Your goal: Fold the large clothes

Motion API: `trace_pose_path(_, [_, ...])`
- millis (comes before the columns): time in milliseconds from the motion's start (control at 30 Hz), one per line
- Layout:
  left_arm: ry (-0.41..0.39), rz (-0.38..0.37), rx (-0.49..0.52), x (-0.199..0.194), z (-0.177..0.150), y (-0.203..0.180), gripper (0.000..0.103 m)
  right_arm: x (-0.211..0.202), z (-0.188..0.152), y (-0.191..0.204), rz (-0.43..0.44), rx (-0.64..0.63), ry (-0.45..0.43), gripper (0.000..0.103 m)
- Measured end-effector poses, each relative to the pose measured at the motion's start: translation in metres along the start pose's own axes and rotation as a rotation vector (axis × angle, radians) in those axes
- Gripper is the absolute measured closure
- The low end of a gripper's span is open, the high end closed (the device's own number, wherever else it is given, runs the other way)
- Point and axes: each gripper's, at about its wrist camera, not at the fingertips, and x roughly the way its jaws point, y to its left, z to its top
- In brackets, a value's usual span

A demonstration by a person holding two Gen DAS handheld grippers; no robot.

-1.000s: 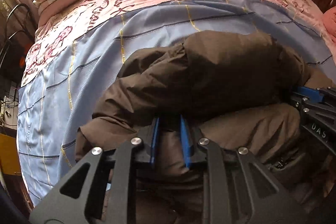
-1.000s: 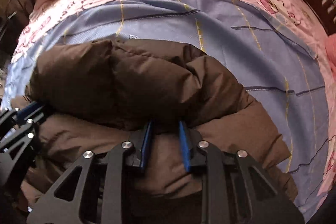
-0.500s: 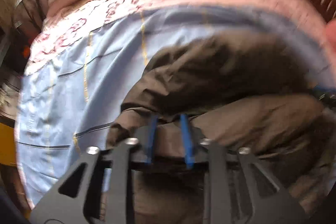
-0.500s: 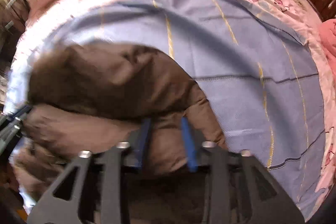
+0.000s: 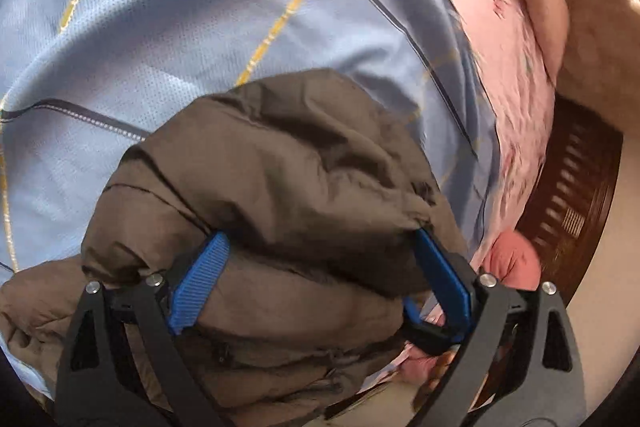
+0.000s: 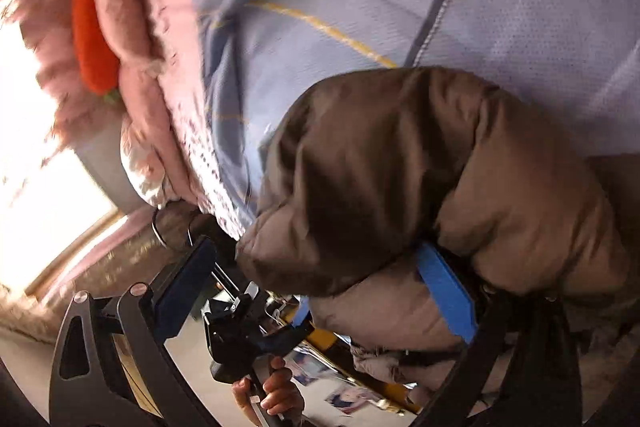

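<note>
A bed carries a pale blue sheet with yellow and dark stripes, laid over pink printed bedding; beyond the sheet sit pink pillows and an orange plush thing, with a dark wooden headboard past the bedding and a bright window beyond the pillows; no containers show. The brown puffer jacket lies bundled on the sheet, quilted, creased, doubled over itself. The left gripper has just been opening, its blue fingers now spread wide astride the jacket's fold; the right gripper likewise has just spread wide, one finger against the jacket, the other clear of it. A hand grips the other tool's handle.
</note>
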Motion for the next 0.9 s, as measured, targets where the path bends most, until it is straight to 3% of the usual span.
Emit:
trace_pose_path(100, [-0.090,0.042,-0.081,0.001,0.000,0.005,0.022,0.010,0.005,0.003,-0.045,-0.011,-0.011,0.003])
trace_pose_path(167, [-0.116,0.111,-0.090,0.003,0.002,0.003,0.045,0.017,0.008,0.009,-0.103,-0.032,-0.024,0.004])
trace_pose_path(200, [-0.134,0.162,-0.088,0.006,0.000,0.001,0.060,0.019,0.006,0.010,-0.133,-0.046,-0.031,0.009])
trace_pose_path(233, [-0.138,0.202,-0.064,0.010,-0.002,-0.003,0.073,0.023,0.002,0.011,-0.169,-0.065,-0.039,0.026])
trace_pose_path(267, [-0.145,0.236,-0.031,0.013,-0.005,-0.009,0.079,0.026,-0.002,0.016,-0.256,-0.110,-0.060,0.041])
trace_pose_path(300, [-0.155,0.256,-0.005,0.015,-0.008,-0.011,0.081,0.028,-0.004,0.019,-0.308,-0.151,-0.068,0.063])
trace_pose_path(333, [-0.163,0.273,0.016,0.016,-0.010,-0.013,0.084,0.029,-0.005,0.020,-0.312,-0.177,-0.067,0.075])
trace_pose_path(433, [-0.198,0.261,0.055,0.009,-0.019,-0.017,0.090,0.023,-0.017,0.026,-0.309,-0.275,-0.077,0.088])
trace_pose_path(567, [-0.358,0.245,0.221,-0.025,-0.053,-0.034,0.092,0.004,-0.057,0.053,-0.292,-0.501,-0.171,0.091])
trace_pose_path(700, [-0.490,0.156,0.351,-0.059,-0.098,-0.032,0.092,-0.025,-0.121,0.070,-0.272,-0.817,-0.319,0.091])
trace_pose_path(800, [-0.561,0.129,0.425,-0.077,-0.145,-0.017,0.091,-0.045,-0.170,0.052,-0.248,-1.029,-0.387,0.091])
trace_pose_path(900, [-0.569,0.114,0.440,-0.084,-0.196,0.014,0.091,-0.064,-0.218,0.012,-0.260,-1.111,-0.411,0.091])
